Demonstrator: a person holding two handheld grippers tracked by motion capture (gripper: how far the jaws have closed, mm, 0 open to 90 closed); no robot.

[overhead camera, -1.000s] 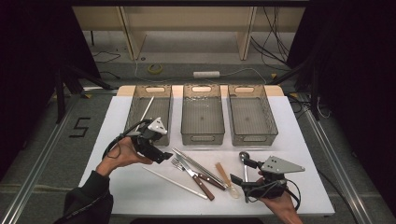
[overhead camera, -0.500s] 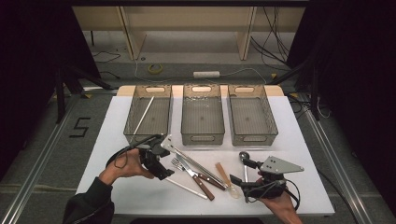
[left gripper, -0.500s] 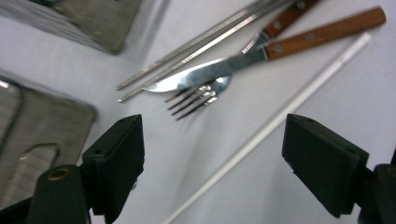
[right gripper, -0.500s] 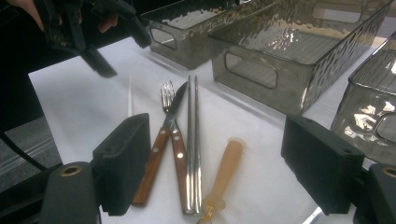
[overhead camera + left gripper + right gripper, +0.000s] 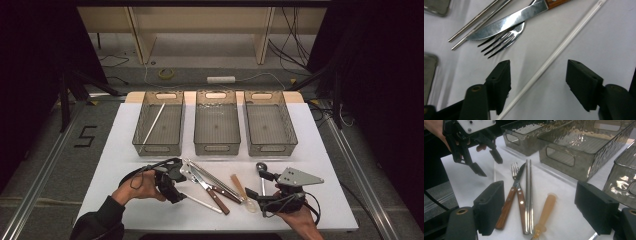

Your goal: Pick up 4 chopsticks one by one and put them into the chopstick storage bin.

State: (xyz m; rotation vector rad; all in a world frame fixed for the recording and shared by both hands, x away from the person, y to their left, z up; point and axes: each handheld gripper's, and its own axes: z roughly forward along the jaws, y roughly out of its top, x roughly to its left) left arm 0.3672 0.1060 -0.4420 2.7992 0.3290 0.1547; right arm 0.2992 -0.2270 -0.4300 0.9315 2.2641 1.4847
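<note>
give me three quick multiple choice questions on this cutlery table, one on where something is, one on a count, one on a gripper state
1. Where does the white stick in the bins lie?
A. left bin
B. middle bin
C. right bin

2. How many clear bins stand in the row?
A. two
B. three
C. four

3. How does the left gripper stand over the white straw on the table?
A. shut on the fork
B. clamped on the straw
C. jaws apart, straw between them untouched

Answers:
1. A, the stick slants inside the left bin in the high view.
2. B, left, middle bin and right bin.
3. C, the jaws have just been closing, yet the left gripper view shows gaps either side of the straw.
</note>
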